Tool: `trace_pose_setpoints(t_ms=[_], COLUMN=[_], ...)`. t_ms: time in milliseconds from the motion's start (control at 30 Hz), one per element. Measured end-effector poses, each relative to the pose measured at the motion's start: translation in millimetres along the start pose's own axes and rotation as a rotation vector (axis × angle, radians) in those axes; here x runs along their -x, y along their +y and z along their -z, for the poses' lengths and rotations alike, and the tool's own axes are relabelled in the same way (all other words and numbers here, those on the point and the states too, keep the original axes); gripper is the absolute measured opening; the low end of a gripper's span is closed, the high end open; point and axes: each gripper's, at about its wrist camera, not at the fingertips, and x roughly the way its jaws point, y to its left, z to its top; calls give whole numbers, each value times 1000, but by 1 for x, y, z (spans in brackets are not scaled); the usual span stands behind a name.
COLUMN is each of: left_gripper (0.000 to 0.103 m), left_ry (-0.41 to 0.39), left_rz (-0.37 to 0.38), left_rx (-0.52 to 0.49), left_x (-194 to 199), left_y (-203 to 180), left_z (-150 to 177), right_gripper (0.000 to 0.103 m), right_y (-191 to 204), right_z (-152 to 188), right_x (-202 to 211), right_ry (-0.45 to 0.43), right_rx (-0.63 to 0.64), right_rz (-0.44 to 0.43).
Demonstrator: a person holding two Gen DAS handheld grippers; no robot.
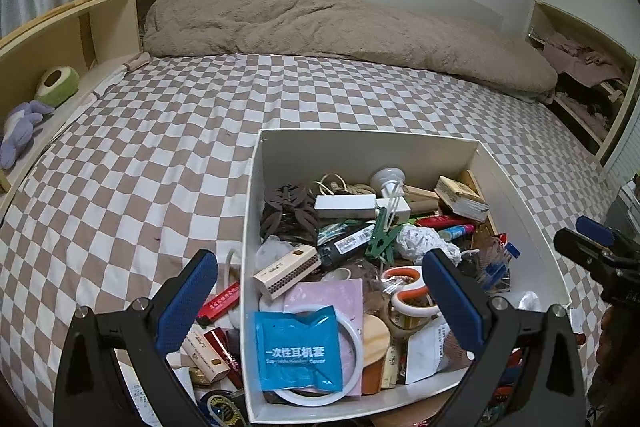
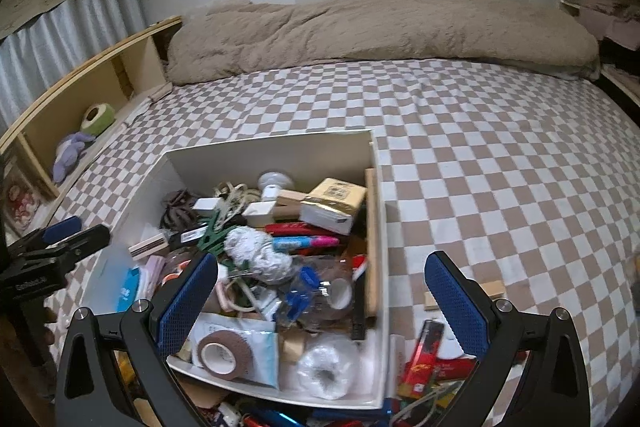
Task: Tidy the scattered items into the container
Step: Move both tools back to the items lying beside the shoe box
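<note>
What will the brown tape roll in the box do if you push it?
The brown tape roll lies flat on a blue packet, so it would probably slide rather than roll. It looks stiff and light. Tipped on edge, its round shape might roll.

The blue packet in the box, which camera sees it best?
The left wrist view. There the blue packet lies face up near the front wall of the white box, its white lettering plain to read. In the right wrist view only a blurred blue edge shows by the box's left wall, beside the right gripper's finger.
</note>
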Motion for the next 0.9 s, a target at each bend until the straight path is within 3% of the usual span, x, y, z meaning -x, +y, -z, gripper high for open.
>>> trace_pose_setpoints(t_ms=[133,300,600,900], left_gripper=[103,103,103,103], left_ry=[-17,-27,-63,-22], left_rz=[-10,30,-61,-66], left_rx=[28,83,135,185], left_x=[6,13,25,12], left_y=[11,30,63,86], left_z=[-3,-6,-7,3], right_gripper=[103,103,103,103], right_y=[-16,-38,-75,-107], right_z=[0,-1,2,16], right_x=[3,8,12,-3], right_ry=[-13,-32,-48,0], right_rx=[-44,-111,-214,-278], right_rz=[24,49,94,151])
